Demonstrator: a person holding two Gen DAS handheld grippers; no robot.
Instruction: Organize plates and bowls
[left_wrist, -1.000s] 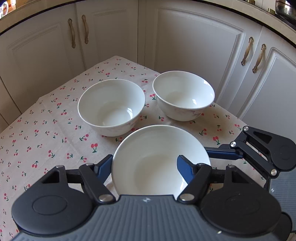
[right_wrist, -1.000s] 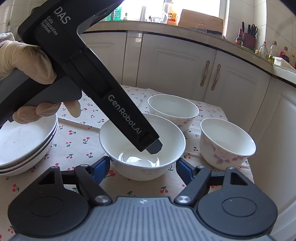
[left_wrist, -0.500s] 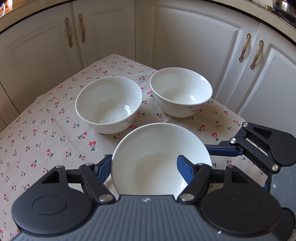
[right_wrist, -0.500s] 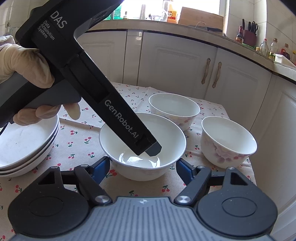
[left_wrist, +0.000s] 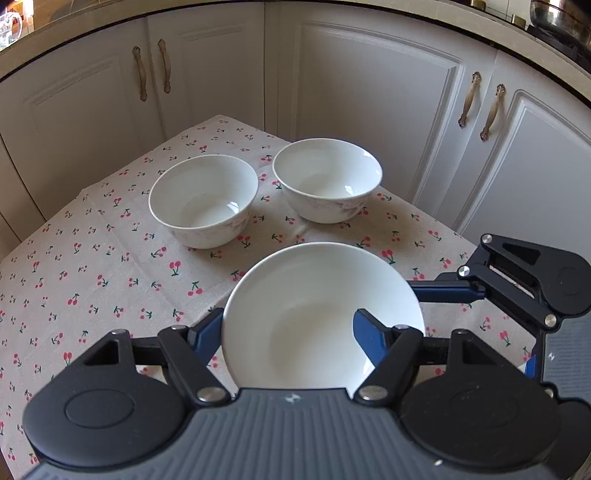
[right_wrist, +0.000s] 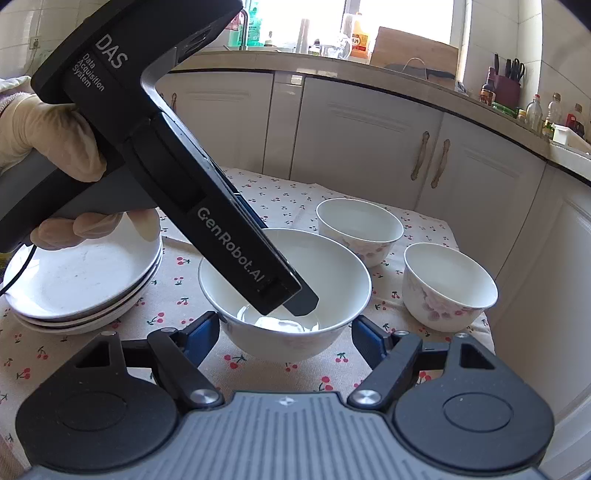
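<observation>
A: Porcelain, is it?

B: It looks glazed: smooth, white and glossy. The near bowl (left_wrist: 317, 314) is round and deep, plain inside, and it sits centred between both tools above the tabletop cloth (left_wrist: 92, 266), a matt weave printed with small red cherries.

A: And the others?

B: Two far bowls (left_wrist: 203, 199) (left_wrist: 327, 179) of the same shape stand apart on the cloth at about 11 and 12 o'clock of the near one, with faint pink flowers on their outer walls. From the right wrist, a stack of shallow plates (right_wrist: 81, 280) lies at 9 o'clock. Panelled cabinet doors (left_wrist: 369, 92) stand behind.

A: The tongs?

B: The left tongs (left_wrist: 284, 328) are drawn in on the near bowl's wall, one blue finger outside at 9 o'clock and one inside. The right tongs (right_wrist: 284, 328) clasp its lower body, with a pad against each side.

A: The hand?

B: A gloved hand (right_wrist: 48, 136) wraps the left tool's grey handle. The black body slants down from 10 o'clock, and its tip dips into the bowl.
</observation>
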